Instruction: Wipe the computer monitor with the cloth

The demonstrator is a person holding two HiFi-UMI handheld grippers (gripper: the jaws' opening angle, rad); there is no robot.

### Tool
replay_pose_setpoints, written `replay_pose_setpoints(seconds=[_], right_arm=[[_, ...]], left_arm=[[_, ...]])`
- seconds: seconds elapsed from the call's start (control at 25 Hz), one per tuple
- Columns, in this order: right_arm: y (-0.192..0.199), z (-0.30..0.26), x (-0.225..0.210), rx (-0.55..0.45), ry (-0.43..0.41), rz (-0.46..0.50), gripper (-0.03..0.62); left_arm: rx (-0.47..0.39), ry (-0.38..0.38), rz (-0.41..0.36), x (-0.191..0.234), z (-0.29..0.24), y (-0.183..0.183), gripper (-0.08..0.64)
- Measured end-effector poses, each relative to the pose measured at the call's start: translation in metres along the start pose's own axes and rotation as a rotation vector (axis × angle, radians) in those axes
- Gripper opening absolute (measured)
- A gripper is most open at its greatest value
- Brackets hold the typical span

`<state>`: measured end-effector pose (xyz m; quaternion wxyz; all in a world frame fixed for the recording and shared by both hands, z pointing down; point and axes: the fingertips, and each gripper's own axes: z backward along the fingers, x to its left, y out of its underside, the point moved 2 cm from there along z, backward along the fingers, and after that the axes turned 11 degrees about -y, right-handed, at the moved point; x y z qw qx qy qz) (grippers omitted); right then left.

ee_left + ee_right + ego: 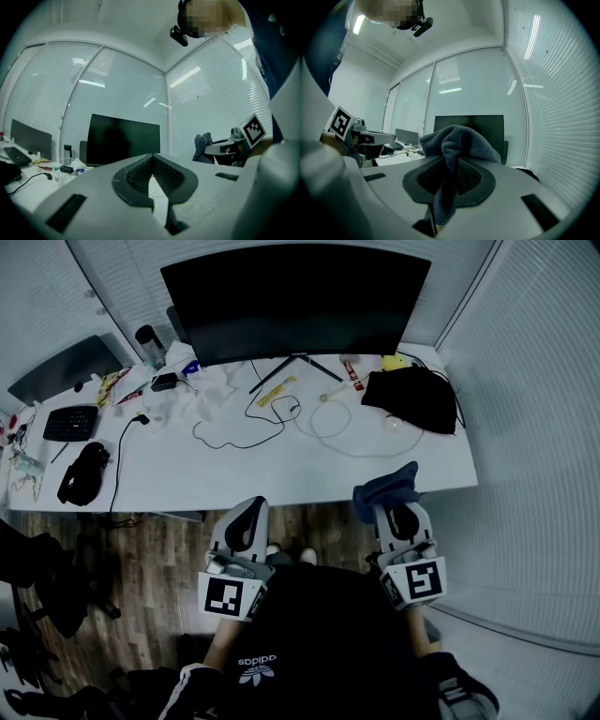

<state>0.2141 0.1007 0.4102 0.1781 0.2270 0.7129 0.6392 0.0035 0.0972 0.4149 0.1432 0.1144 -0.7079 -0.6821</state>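
Closest to the head camera is the person's dark top (pixel 309 634), with both tongs held out in front of it, short of the tabletop (pixel 244 470) edge. The right tongs (pixel 392 504) are clenched on a dark blue cloth (pixel 384 486), which bunches up above the tips and hangs down between them in the right gripper view (pixel 459 138). The left tongs (pixel 255 504) are closed tip to tip with nothing between them. The black monitor (pixel 295 301) stands upright at the far side of the tabletop, screen dark, well apart from the cloth. Loose cables (pixel 281 418) lie in front of its stand, beside what looks like a black bag (pixel 412 397).
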Motion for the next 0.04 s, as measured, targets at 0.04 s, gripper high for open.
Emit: replay_pose_setpoints(seconds=[0.04], right_arm=[[-0.0008,-0.0003,-0.0005,-0.003,0.000,-0.005,0.046]], left_arm=[[0.001,0.000,0.001,0.0000,-0.0006,-0.0002,0.005]])
